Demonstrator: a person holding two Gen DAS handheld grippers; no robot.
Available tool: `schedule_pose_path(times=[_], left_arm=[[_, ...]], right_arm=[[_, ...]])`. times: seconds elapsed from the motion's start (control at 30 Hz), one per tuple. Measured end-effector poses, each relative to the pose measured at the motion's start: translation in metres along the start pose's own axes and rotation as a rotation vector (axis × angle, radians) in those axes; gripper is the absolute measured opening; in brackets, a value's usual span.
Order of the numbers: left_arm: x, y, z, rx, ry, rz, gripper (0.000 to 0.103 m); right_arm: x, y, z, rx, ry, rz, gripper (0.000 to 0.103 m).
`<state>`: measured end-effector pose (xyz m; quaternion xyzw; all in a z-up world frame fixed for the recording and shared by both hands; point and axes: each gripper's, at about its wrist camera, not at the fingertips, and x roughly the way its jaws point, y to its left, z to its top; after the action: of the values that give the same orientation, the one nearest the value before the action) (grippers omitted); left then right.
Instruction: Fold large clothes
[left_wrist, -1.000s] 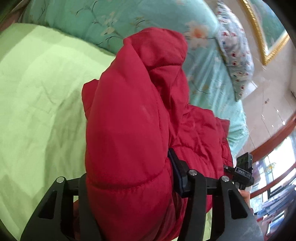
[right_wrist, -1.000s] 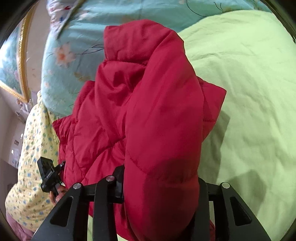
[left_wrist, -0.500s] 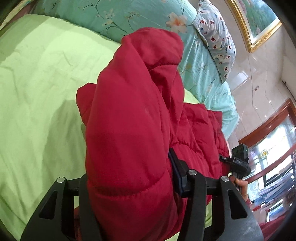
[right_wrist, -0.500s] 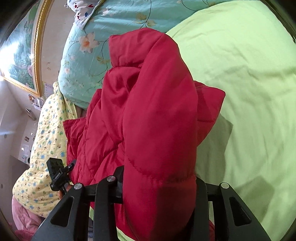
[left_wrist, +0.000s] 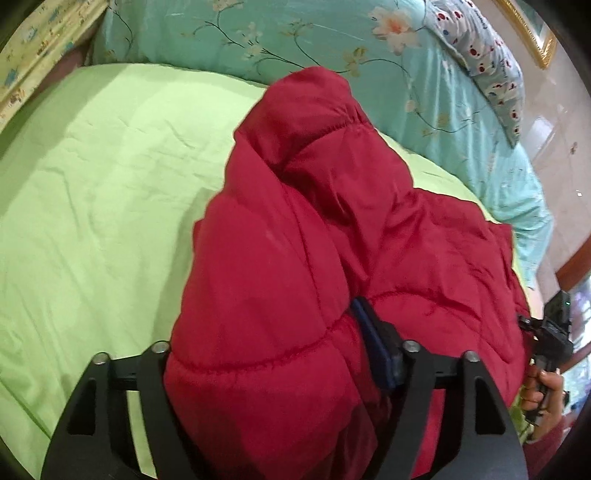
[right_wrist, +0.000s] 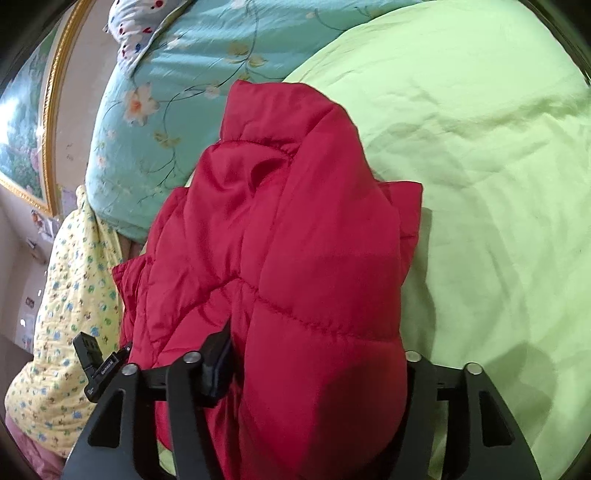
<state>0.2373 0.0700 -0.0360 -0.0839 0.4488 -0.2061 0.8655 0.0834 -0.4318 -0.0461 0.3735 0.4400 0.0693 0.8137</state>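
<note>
Both jaws opening, each hand-held gripper (left_wrist: 280, 369) (right_wrist: 314, 369) straddles puffy quilted red jacket (left_wrist: 332, 229) folds over smooth green sheet (left_wrist: 92, 203).

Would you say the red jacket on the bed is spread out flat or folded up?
Folded up. The red jacket sits bunched in a thick puffy bundle on the green sheet, layers doubled over each other, its near end between both grippers' opening jaws.
</note>
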Motion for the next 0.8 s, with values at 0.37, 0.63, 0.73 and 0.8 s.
schedule_pose_path(times=[0.37,0.63,0.73,0.8], left_arm=[[-0.045,0.003,-0.015,-0.055,-0.101,0.081,0.083],[-0.074,0.000,-0.018,-0.065,-0.177,0.107,0.083],[-0.079,-0.011,-0.021,-0.045,-0.180,0.069,0.083],[-0.081,-0.016,-0.026,-0.025,-0.168,0.024,0.083]], right_arm=[[-0.008,-0.004,-0.005,0.012,-0.031,-0.028,0.077],[-0.021,0.002,-0.008,0.019,-0.064,-0.078,0.078],[-0.032,0.007,-0.011,0.005,-0.094,-0.112,0.078],[-0.043,0.012,-0.014,-0.012,-0.130,-0.144,0.078]])
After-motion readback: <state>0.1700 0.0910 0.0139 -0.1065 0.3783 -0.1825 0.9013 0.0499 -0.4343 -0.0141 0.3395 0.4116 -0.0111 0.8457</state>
